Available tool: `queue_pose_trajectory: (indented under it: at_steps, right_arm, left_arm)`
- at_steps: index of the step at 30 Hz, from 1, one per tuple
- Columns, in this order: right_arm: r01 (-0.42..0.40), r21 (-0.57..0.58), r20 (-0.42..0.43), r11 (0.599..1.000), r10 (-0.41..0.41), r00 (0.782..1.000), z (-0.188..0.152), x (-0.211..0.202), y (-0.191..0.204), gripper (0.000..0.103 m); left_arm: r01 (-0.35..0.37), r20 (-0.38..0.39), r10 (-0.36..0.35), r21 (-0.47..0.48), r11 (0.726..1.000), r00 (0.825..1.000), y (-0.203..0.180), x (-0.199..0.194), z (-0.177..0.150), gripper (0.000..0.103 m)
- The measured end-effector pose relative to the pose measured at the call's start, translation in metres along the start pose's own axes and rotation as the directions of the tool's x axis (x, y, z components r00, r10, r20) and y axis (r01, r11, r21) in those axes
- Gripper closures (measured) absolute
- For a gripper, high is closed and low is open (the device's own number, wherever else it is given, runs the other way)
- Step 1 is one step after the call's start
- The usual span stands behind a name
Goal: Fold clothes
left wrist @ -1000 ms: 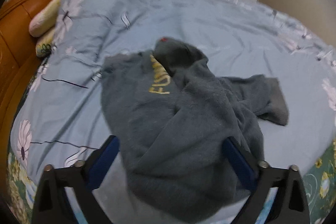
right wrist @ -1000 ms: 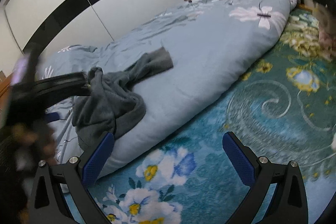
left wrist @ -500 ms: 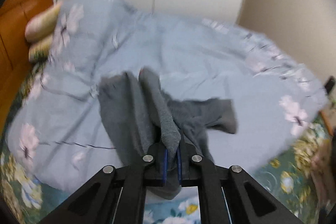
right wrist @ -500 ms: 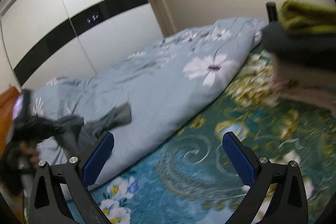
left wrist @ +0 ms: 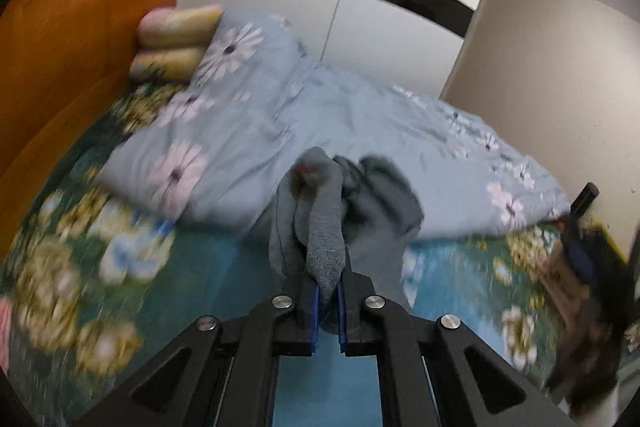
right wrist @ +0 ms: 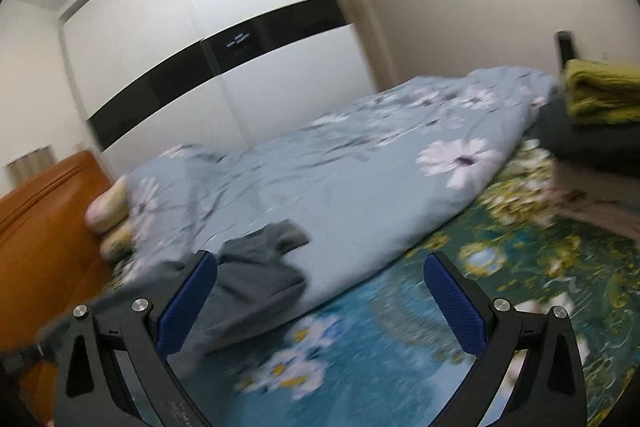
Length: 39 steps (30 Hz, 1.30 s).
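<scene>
The left gripper (left wrist: 327, 301) is clamped tight on a ribbed edge of the grey sweater (left wrist: 324, 227), the blue pads pressed in on the fabric from both sides. From that pinch the garment runs straight ahead of the fingers, its long axis along the line the tool points, out toward the near edge of the pale blue flowered duvet (left wrist: 360, 115). The far end bunches up ahead and slightly to the right of the tips, where a small red mark shows near the fold (too blurred to say what it is). No lettering on the sweater can be read in either view.

The right gripper (right wrist: 320, 303) stands wide apart with nothing between its blue pads. The sweater (right wrist: 256, 279) lies ahead and to the left of it, partly behind the left finger, draped over the duvet's (right wrist: 360, 187) near edge and stretching leftward out of view. Beneath and in front of this tool is the teal floral sheet (right wrist: 400, 327). Ahead and far right sits a stack of folded clothes (right wrist: 600, 99), an olive-green piece on top. An orange headboard (right wrist: 40, 227) and pillows (right wrist: 108, 215) lie far left.
</scene>
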State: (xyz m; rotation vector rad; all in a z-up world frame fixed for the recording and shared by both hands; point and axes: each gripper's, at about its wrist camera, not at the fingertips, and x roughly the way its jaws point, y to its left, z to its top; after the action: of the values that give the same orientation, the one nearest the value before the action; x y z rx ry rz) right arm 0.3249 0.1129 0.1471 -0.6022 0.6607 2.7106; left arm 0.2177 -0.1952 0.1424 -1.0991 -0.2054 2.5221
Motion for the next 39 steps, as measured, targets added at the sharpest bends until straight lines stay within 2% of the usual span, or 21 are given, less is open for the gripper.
queue_pose_trajectory:
  at_steps: [4, 7, 9, 12, 18, 19, 21, 22, 23, 26, 31, 34, 36, 37, 38, 39]
  right_arm:
    - [-0.135, -0.041, -0.114, 0.990, 0.129, 0.985, -0.017, 0.006, 0.042, 0.000]
    - [-0.228, -0.082, -0.254, 0.970, 0.200, 0.946, -0.034, 0.022, 0.080, 0.000]
    - [-0.254, -0.138, -0.357, 0.957, 0.191, 0.914, -0.048, 0.037, 0.103, 0.000]
    - [-0.287, -0.203, -0.471, 0.936, 0.163, 0.867, -0.071, 0.055, 0.125, 0.000]
    - [-0.328, -0.328, -0.609, 0.886, 0.067, 0.790, -0.112, 0.091, 0.165, 0.001]
    - [-0.330, -0.327, -0.626, 0.886, 0.058, 0.778, -0.119, 0.097, 0.170, 0.001]
    - [-0.328, -0.328, -0.661, 0.886, 0.033, 0.750, -0.134, 0.118, 0.182, 0.005]
    - [-0.324, -0.330, -0.675, 0.887, 0.018, 0.737, -0.143, 0.129, 0.189, 0.014]
    - [-0.319, -0.333, -0.690, 0.887, 0.001, 0.724, -0.151, 0.140, 0.195, 0.019]
    - [-0.310, -0.352, -0.729, 0.883, -0.051, 0.682, -0.180, 0.169, 0.215, 0.020]
    - [-0.273, -0.425, -0.745, 0.863, -0.162, 0.647, -0.231, 0.203, 0.249, 0.020]
    - [-0.250, -0.457, -0.758, 0.854, -0.227, 0.611, -0.258, 0.214, 0.256, 0.020]
    - [-0.251, -0.525, -0.741, 0.814, -0.291, 0.605, -0.275, 0.215, 0.260, 0.022]
    - [-0.242, -0.558, -0.728, 0.794, -0.327, 0.603, -0.278, 0.216, 0.258, 0.043]
    - [-0.232, -0.582, -0.717, 0.779, -0.357, 0.598, -0.279, 0.216, 0.255, 0.072]
    - [-0.216, -0.573, -0.719, 0.791, -0.357, 0.596, -0.274, 0.216, 0.249, 0.079]
  left_arm:
    - [0.041, -0.127, -0.043, -0.017, 0.999, 0.991, 0.012, 0.000, -0.056, 0.096]
    - [0.135, -0.214, -0.146, -0.068, 0.989, 0.966, 0.005, 0.020, -0.087, 0.096]
    - [0.177, -0.252, -0.197, -0.100, 0.979, 0.947, 0.001, 0.036, -0.098, 0.096]
    - [0.191, -0.277, -0.212, -0.102, 0.976, 0.937, -0.003, 0.055, -0.107, 0.095]
    - [0.211, -0.321, -0.269, -0.204, 0.956, 0.908, 0.030, 0.078, -0.111, 0.089]
    - [0.220, -0.323, -0.286, -0.227, 0.949, 0.902, 0.036, 0.078, -0.114, 0.087]
    - [0.224, -0.338, -0.306, -0.260, 0.939, 0.890, 0.049, 0.076, -0.121, 0.076]
    - [0.217, -0.347, -0.307, -0.272, 0.937, 0.886, 0.056, 0.075, -0.124, 0.069]
    - [0.207, -0.351, -0.303, -0.285, 0.936, 0.886, 0.063, 0.073, -0.127, 0.066]
    - [0.158, -0.346, -0.280, -0.342, 0.926, 0.895, 0.091, 0.062, -0.133, 0.060]
    - [0.054, -0.334, -0.219, -0.439, 0.897, 0.917, 0.139, 0.045, -0.141, 0.057]
    - [0.017, -0.323, -0.185, -0.459, 0.888, 0.928, 0.156, 0.040, -0.141, 0.057]
    - [0.004, -0.314, -0.172, -0.471, 0.882, 0.934, 0.163, 0.038, -0.140, 0.057]
    - [0.001, -0.309, -0.167, -0.474, 0.880, 0.936, 0.165, 0.038, -0.139, 0.057]
    - [-0.002, -0.307, -0.163, -0.476, 0.880, 0.938, 0.167, 0.037, -0.137, 0.057]
    - [-0.004, -0.305, -0.161, -0.475, 0.880, 0.939, 0.167, 0.038, -0.135, 0.057]
